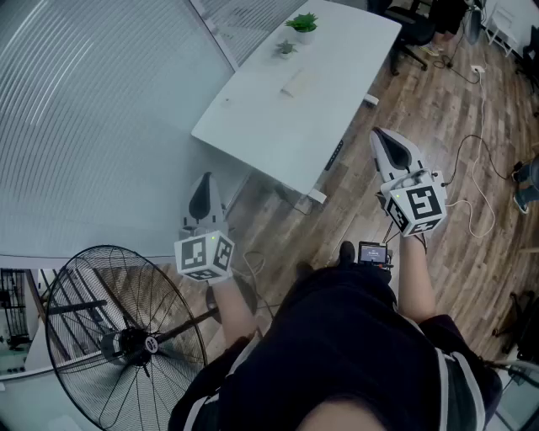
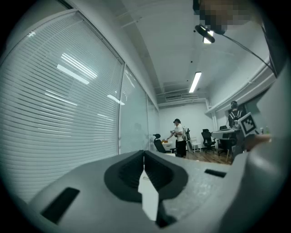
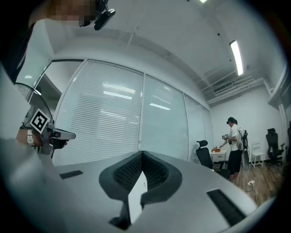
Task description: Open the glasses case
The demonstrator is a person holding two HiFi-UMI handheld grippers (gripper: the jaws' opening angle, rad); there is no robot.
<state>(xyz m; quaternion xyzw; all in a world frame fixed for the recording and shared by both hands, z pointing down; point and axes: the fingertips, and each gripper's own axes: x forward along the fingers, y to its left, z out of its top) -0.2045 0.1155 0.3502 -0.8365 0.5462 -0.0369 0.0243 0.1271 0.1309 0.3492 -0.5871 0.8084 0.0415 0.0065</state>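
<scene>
A white table (image 1: 253, 114) stands ahead of me by the glass wall. On it lies a pale oblong thing (image 1: 296, 82) that may be the glasses case; it is too small to tell. Both grippers are held level in the air, well short of the table. My left gripper (image 1: 205, 179) is shut, its pads meeting with nothing between them (image 2: 143, 154). Off the table's near right corner, my right gripper (image 1: 381, 135) is also shut and holds nothing (image 3: 142, 154).
Two small potted plants (image 1: 301, 25) stand at the table's far end. A large standing fan (image 1: 118, 337) is at my lower left. Cables (image 1: 472, 194) trail over the wooden floor on the right, and an office chair (image 1: 417, 29) stands beyond the table. A person (image 2: 179, 136) stands far across the room.
</scene>
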